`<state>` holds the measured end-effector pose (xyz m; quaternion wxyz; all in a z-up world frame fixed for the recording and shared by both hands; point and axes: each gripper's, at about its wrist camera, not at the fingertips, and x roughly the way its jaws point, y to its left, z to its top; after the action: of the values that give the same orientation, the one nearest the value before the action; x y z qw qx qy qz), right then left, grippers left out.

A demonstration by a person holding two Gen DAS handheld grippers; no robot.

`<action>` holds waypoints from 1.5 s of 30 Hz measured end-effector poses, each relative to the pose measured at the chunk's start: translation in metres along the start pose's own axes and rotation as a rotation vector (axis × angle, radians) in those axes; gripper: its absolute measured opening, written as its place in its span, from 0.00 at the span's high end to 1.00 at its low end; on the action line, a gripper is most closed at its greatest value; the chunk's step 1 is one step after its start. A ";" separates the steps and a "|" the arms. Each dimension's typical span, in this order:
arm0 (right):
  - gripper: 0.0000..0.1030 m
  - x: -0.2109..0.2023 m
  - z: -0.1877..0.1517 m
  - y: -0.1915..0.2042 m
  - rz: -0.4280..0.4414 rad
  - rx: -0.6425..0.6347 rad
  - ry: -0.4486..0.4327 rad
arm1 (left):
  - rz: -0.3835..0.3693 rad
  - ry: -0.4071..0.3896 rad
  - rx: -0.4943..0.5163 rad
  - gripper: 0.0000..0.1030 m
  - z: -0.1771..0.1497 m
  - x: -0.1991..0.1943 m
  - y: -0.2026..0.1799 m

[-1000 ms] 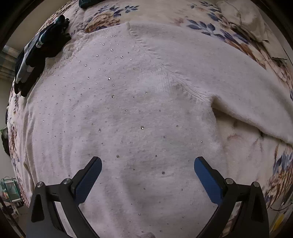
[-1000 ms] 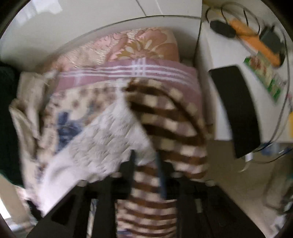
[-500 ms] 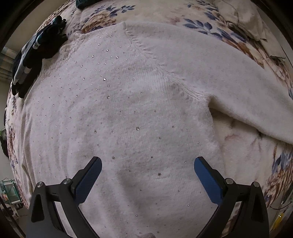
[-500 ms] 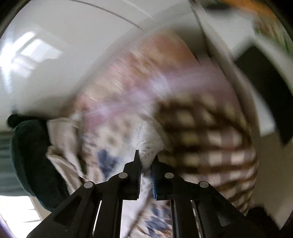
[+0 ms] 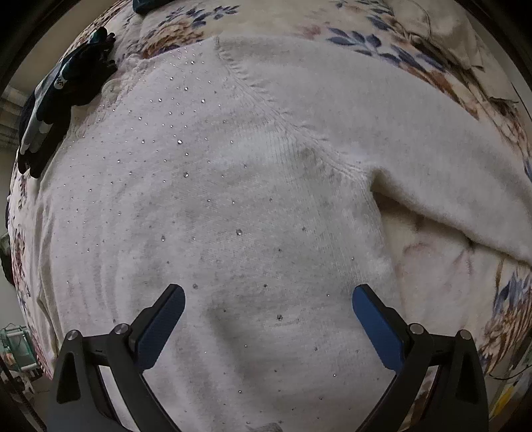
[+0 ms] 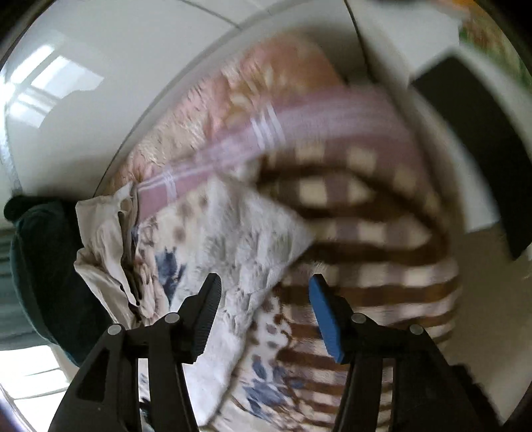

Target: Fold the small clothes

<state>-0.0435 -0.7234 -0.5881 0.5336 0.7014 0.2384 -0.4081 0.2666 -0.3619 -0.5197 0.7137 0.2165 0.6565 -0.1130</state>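
A white knit sweater [image 5: 232,199] dotted with small rhinestones lies spread flat on a floral bedspread [image 5: 365,43]. Its sleeve [image 5: 415,149] stretches away to the right. My left gripper [image 5: 268,292] points straight down over the sweater's body, jaws wide open and holding nothing. The right wrist view is blurred. There my right gripper [image 6: 264,280] has its jaws opening, and the fuzzy white sleeve end [image 6: 252,239] lies loose between and ahead of the fingers, with neither pad pressing on it.
A dark garment with white stripes [image 5: 56,109] lies at the sweater's upper left, and a beige cloth [image 5: 459,30] at the top right. A brown checked blanket [image 6: 365,232], a pink striped cloth [image 6: 299,133] and a dark green garment [image 6: 40,266] surround the sleeve end.
Half a second ago the right gripper was pinched shut on the white fabric; now its jaws stand apart and the fabric lies free. The left gripper has stayed put.
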 end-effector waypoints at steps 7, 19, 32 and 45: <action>0.90 -0.009 0.004 0.017 0.067 0.014 -0.213 | 0.010 -0.006 -0.030 0.00 -0.002 0.006 0.012; 0.90 -0.057 -0.190 0.236 0.164 -0.784 0.030 | 0.093 -0.048 -0.284 0.00 -0.025 -0.002 0.168; 0.91 0.087 -0.714 0.242 0.113 -1.561 0.573 | 0.195 0.058 -0.689 0.00 -0.152 0.023 0.412; 0.62 0.143 -0.850 0.160 -0.025 -1.661 0.883 | 0.161 0.082 -0.897 0.00 -0.231 0.032 0.503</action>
<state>0.4293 0.0129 -0.5349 0.7200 0.1851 0.6413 0.1898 0.2890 0.1912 -0.4810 0.7168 -0.0593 0.6495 0.2467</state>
